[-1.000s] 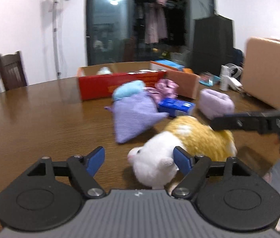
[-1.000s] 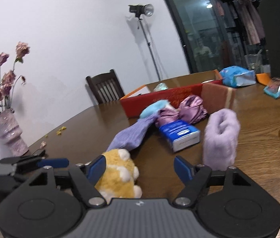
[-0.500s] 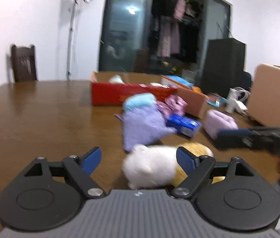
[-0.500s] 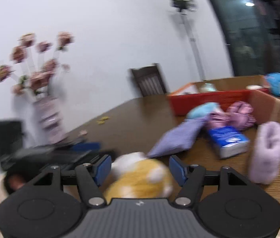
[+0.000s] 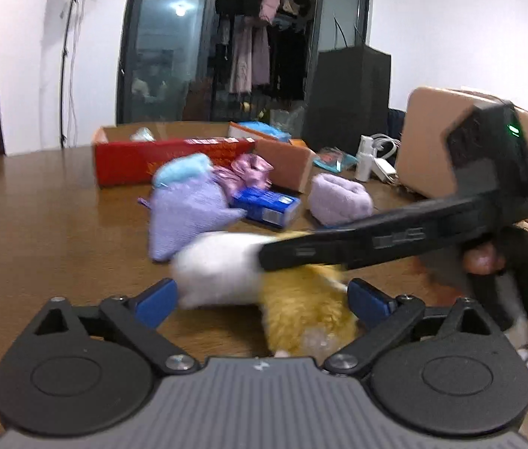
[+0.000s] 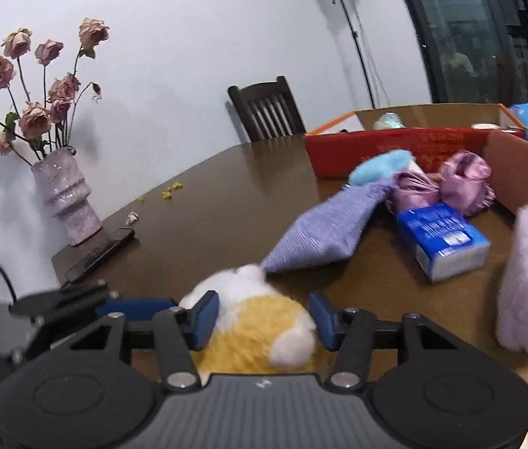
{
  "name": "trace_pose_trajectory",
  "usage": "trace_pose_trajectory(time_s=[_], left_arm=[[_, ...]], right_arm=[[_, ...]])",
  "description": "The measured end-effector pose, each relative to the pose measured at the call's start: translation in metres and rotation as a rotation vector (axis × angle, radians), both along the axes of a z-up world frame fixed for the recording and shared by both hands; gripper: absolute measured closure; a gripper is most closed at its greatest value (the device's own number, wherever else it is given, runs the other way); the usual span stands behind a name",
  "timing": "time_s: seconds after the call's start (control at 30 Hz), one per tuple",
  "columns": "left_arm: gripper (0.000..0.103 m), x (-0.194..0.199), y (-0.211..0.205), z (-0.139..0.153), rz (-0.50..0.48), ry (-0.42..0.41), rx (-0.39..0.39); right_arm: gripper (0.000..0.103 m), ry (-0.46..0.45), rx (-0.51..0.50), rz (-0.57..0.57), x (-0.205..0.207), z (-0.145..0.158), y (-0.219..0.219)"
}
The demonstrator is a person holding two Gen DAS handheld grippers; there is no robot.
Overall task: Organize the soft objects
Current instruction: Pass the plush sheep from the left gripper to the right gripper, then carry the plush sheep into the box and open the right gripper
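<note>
Our right claw [image 6: 264, 316] has just been closing around the soft, squashy plush toy [image 6: 260, 321]; our left claw [image 5: 260, 297], just opening, gapes wide

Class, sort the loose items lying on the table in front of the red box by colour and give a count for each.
Purple or lilac: 3 (knitted pouch, satin bundle, fluffy slipper)
Yellow and white: 1 (plush toy)
Blue: 1 (tissue pack)
Total: 5
</note>
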State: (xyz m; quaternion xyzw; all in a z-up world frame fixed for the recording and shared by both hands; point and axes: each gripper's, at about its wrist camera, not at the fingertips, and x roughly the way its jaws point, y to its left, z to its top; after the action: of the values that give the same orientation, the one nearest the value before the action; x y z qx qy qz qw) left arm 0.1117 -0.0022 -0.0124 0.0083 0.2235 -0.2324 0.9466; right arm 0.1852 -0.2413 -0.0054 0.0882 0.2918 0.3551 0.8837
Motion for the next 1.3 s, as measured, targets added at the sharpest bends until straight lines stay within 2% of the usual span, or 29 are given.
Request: trace_pose_trajectory(time_s=[0.1, 0.2, 0.27, 0.33, 0.37, 0.47, 0.53, 0.63, 0.73, 0.83, 0.9, 1.0, 1.1, 1.23, 1.3], left_arm=[[0.009, 0.001, 0.022, 0.002, 0.096, -0.01, 0.027], [0.009, 0.008, 0.042, 0.006, 0.107, 0.055, -0.086], [0.009, 0.01, 0.045, 0.011, 0.051, 0.107, -0.198], [0.007, 0.009, 0.033, 0.013, -0.047, 0.111, -0.235], [0.007, 0.009, 0.023, 0.013, -0.081, 0.104, -0.215], [0.009, 0.013, -0.013, 0.004, -0.141, 0.127, -0.092], [0.018, 0.015, -0.027, -0.003, -0.142, 0.135, -0.021], [0.021, 0.023, -0.017, -0.003, -0.102, 0.147, -0.031], [0.025, 0.029, 0.003, 0.001, -0.002, 0.127, -0.027], [0.021, 0.034, 0.016, 0.004, 0.025, 0.148, -0.102], [0.019, 0.033, 0.018, 0.007, 0.0, 0.159, -0.173], [0.02, 0.043, 0.009, 0.006, -0.042, 0.23, -0.241], [0.048, 0.057, 0.001, -0.005, -0.065, 0.338, -0.295], [0.054, 0.066, 0.007, -0.004, -0.014, 0.357, -0.367], [0.054, 0.069, 0.011, 0.009, -0.012, 0.319, -0.409]], right_arm=[[0.052, 0.019, 0.021, -0.072, -0.016, 0.001, -0.015], [0.049, 0.035, 0.052, -0.126, -0.022, -0.002, -0.021], [0.049, 0.031, 0.067, -0.163, -0.023, -0.001, -0.024], [0.049, 0.035, 0.059, -0.165, -0.019, -0.003, -0.026], [0.049, 0.041, 0.058, -0.176, -0.017, -0.005, -0.027], [0.048, 0.057, 0.083, -0.213, -0.016, -0.008, -0.032], [0.048, 0.032, 0.058, -0.25, -0.021, -0.005, -0.034], [0.048, 0.033, 0.06, -0.273, -0.024, -0.003, -0.042], [0.048, 0.038, 0.1, -0.284, -0.028, 0.001, -0.051], [0.046, 0.042, 0.122, -0.279, -0.029, 0.003, -0.053], [0.046, 0.067, 0.133, -0.286, -0.025, 0.001, -0.052], [0.045, 0.116, 0.155, -0.283, -0.021, -0.007, -0.051], [0.044, 0.154, 0.191, -0.275, -0.017, -0.015, -0.05], [0.051, 0.151, 0.21, -0.27, -0.017, -0.015, -0.049], [0.052, 0.116, 0.239, -0.268, -0.017, -0.003, -0.049]])
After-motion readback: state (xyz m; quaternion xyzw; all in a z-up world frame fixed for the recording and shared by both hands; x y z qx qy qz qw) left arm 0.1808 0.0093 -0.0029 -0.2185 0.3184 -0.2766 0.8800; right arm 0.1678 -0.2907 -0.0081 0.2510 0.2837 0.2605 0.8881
